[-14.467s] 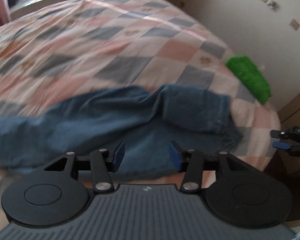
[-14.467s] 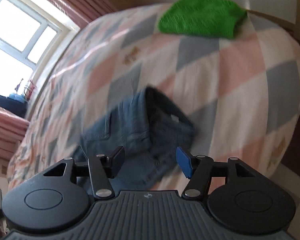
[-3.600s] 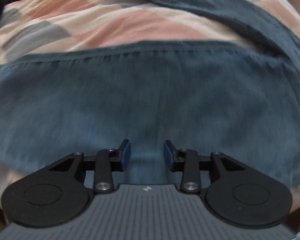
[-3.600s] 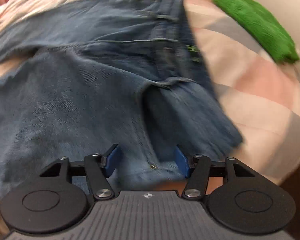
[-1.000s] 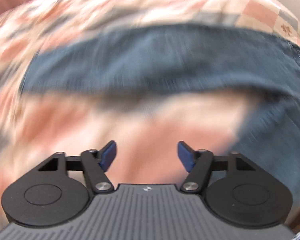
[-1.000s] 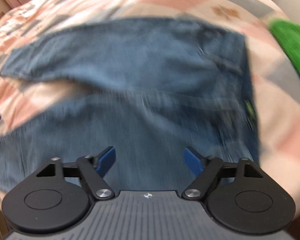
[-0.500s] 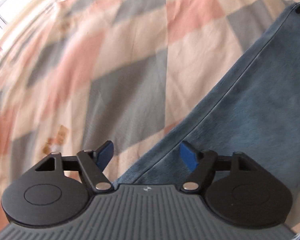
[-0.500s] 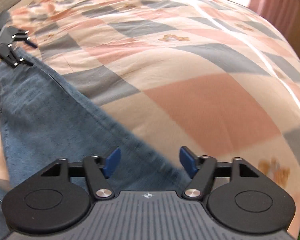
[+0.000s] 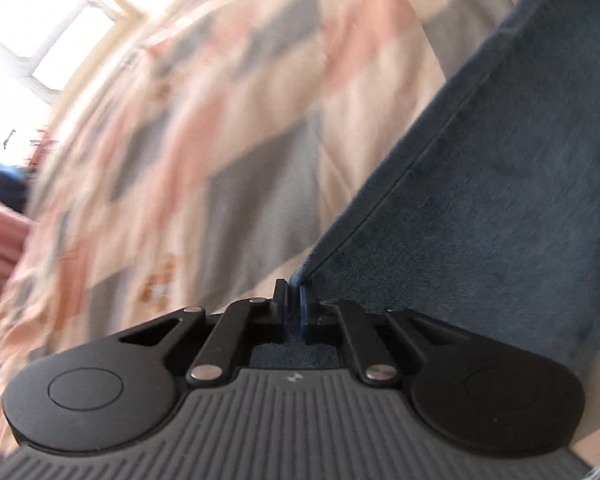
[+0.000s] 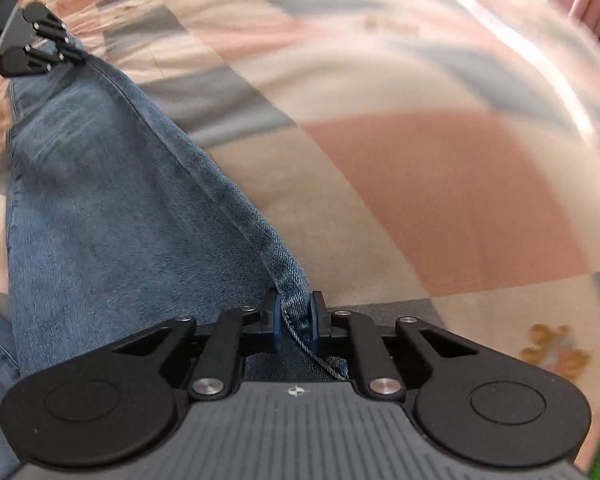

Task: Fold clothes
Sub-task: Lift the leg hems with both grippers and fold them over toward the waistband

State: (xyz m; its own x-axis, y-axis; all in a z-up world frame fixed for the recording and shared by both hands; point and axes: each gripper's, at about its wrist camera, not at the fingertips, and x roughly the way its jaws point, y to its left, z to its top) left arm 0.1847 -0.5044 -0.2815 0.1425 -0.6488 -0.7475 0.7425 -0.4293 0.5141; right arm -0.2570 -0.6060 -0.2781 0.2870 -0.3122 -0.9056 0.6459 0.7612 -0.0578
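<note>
One pair of jeans, one checked bedspread, two claws, left and right.

Each gripper, left gripper and right gripper, is built of matte black linkage arms and round discs. Silver screws and blue finger pads are seen above a ribbed grey body with a small logo.

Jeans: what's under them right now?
The jeans lie on the checked quilt, which shows beyond their seamed edge. Whatever is directly beneath the denim is covered. The right gripper and left gripper each pinch that edge.
</note>
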